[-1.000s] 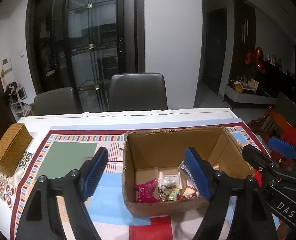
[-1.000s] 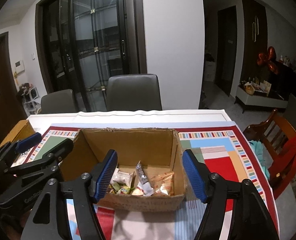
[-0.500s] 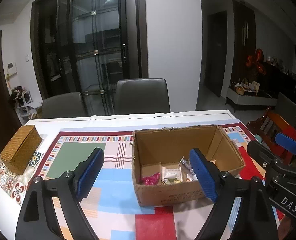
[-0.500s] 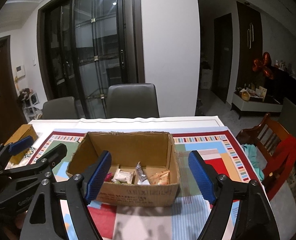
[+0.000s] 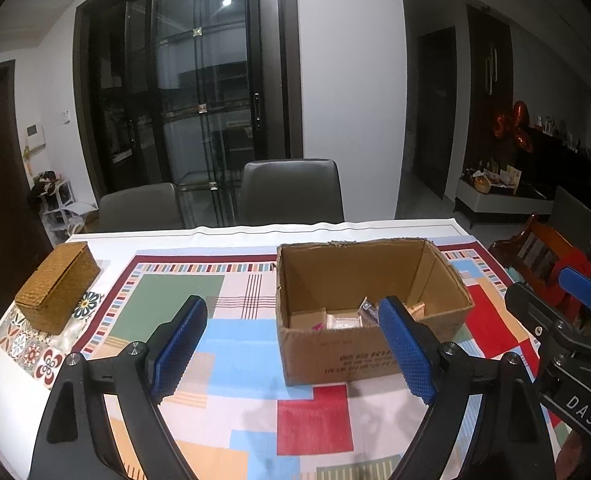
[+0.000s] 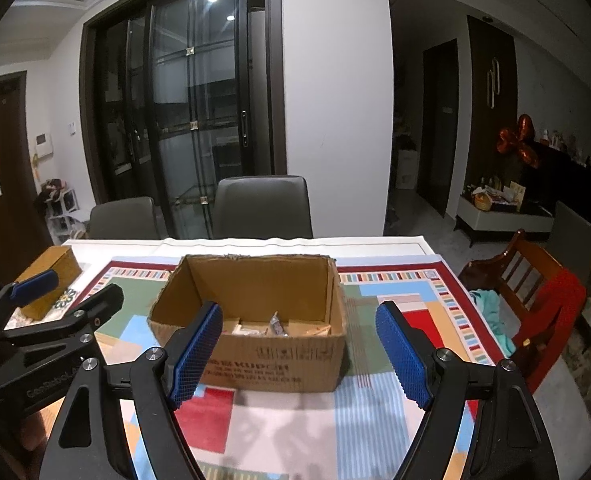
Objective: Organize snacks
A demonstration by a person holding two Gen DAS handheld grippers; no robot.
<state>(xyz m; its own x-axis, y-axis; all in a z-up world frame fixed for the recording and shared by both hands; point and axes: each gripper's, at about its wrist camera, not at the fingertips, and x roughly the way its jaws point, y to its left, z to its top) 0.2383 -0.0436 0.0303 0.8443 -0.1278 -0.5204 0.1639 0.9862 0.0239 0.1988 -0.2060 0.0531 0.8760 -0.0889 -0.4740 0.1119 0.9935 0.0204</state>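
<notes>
Both claws, left gripper [image 5: 291,350] and right gripper [image 6: 297,354], stood wide and empty, best retreating levelly from the open brown cardboard box [image 6: 255,320] of wrapped snacks [image 6: 277,325] ahead.

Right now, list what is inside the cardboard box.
Inside the cardboard box lie wrapped snacks on the bottom: a pale packet, a silvery wrapper and an orange-tan packet. The near wall hides the front of the floor, so any pieces there cannot be seen.
</notes>
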